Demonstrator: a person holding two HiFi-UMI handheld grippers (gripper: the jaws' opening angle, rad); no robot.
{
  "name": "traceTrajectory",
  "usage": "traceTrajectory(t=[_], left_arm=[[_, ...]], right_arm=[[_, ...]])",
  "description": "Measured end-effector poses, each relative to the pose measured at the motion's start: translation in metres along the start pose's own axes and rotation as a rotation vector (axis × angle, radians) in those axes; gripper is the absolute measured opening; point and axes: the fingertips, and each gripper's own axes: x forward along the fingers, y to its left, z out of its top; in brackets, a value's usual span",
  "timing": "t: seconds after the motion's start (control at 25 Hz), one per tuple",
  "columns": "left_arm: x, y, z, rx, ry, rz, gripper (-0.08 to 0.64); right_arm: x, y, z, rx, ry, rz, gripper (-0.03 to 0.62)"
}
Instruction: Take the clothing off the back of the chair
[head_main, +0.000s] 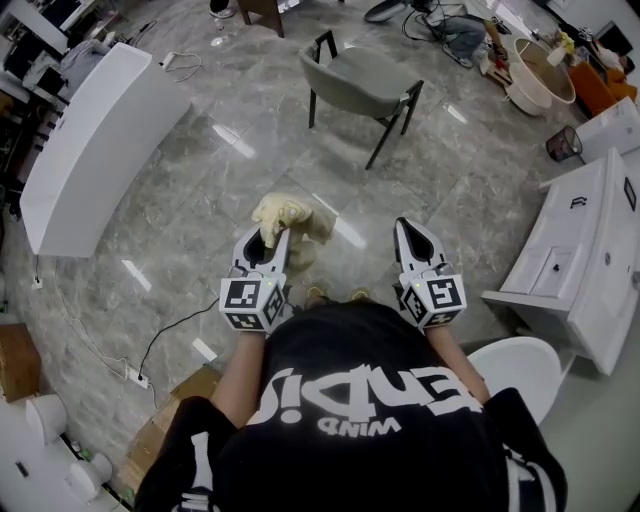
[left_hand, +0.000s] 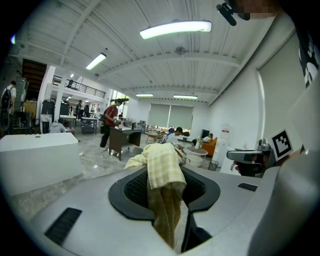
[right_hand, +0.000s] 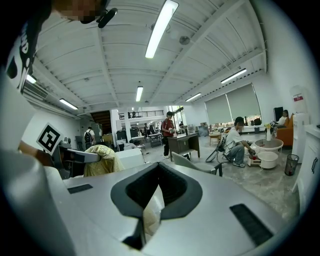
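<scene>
Clothing (head_main: 283, 214), pale yellow, hangs from my left gripper (head_main: 269, 238) in the head view, low over the grey marble floor (head_main: 200, 200). It is well apart from the grey chair (head_main: 360, 80), whose back is bare. My right gripper (head_main: 410, 232) is level with the left one, its tip narrowed to a point. Each gripper's cube shows black-and-white square markers. On the black T-shirt (head_main: 360, 400) I see white block lettering, upside down to me. The small line seems to read "WIND"; the large one I cannot read whole.

In the left gripper view the jaws are clamped on the fabric. It shows a faint yellow check on top and a darker fold running down between the pads. One square marker shows at the right edge.

In the right gripper view the jaws stand drawn together to a narrow slit. A pale sliver shows through it, and I cannot tell what that is. At the left the yellow bundle drapes over the other gripper, beside its marker cube (right_hand: 49, 138). The chair stands ahead. I can read no other writing.
</scene>
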Motion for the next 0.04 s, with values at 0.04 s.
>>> traceTrajectory(t=[0.04], left_arm=[[-0.0002, -0.0006, -0.0002, 0.000, 0.001, 0.001, 0.146]], right_arm=[[-0.0006, -0.0001, -0.0001, 0.001, -0.001, 0.001, 0.014]])
